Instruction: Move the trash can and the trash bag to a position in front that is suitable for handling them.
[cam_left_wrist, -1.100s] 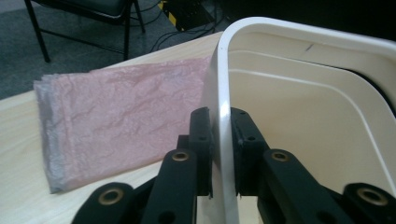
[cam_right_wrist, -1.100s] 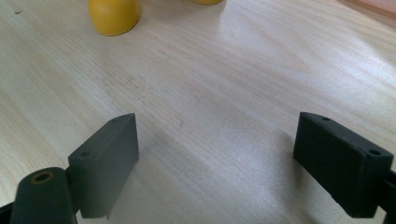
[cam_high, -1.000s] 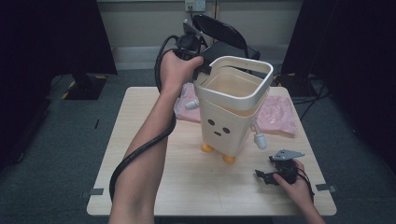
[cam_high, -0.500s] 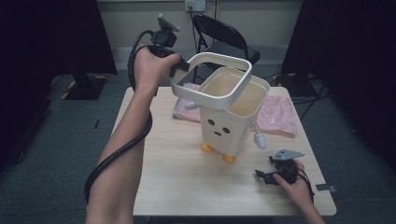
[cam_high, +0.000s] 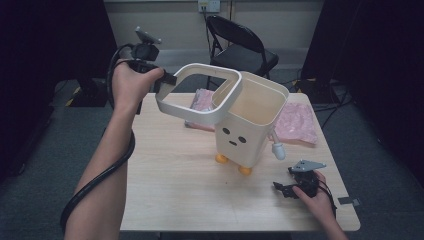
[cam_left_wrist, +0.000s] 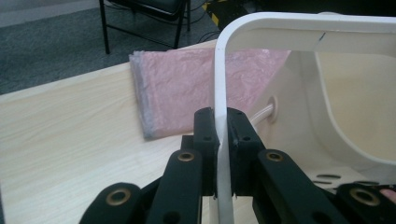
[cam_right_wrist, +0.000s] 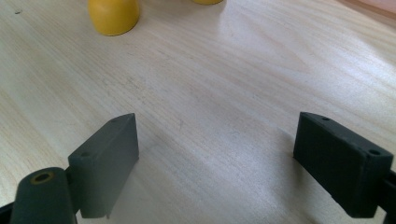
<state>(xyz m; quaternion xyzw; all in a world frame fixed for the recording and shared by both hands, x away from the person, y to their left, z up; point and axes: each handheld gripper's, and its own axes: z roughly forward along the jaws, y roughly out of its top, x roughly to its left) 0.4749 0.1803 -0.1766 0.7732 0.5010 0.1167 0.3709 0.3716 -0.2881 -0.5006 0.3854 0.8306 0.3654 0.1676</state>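
A cream bin (cam_high: 240, 137) with a drawn face and yellow feet (cam_high: 222, 158) stands upright in the middle of the wooden table (cam_high: 175, 185). Its white square rim ring (cam_high: 187, 111) hangs tilted above and to the left of the bin's open top. My left gripper (cam_high: 167, 79) is shut on the ring's left side. In the left gripper view the jaws (cam_left_wrist: 222, 123) pinch the ring's thin wall (cam_left_wrist: 299, 28), with the bin's inside (cam_left_wrist: 355, 107) beyond. My right gripper (cam_high: 285, 189) rests open on the table at the front right. A yellow foot (cam_right_wrist: 113, 16) lies ahead of its jaws (cam_right_wrist: 217, 158).
Flat pink plastic bags lie behind the bin, one stack at the left (cam_high: 200, 100) (cam_left_wrist: 187, 84) and one at the right (cam_high: 295, 125). A small white arm (cam_high: 276, 148) sticks out of the bin's right side. A black folding chair (cam_high: 240, 45) stands beyond the table.
My left gripper has lifted the rim ring off the bin's top and carried it up and to the left, tilting it. The right gripper has stayed still on the table.
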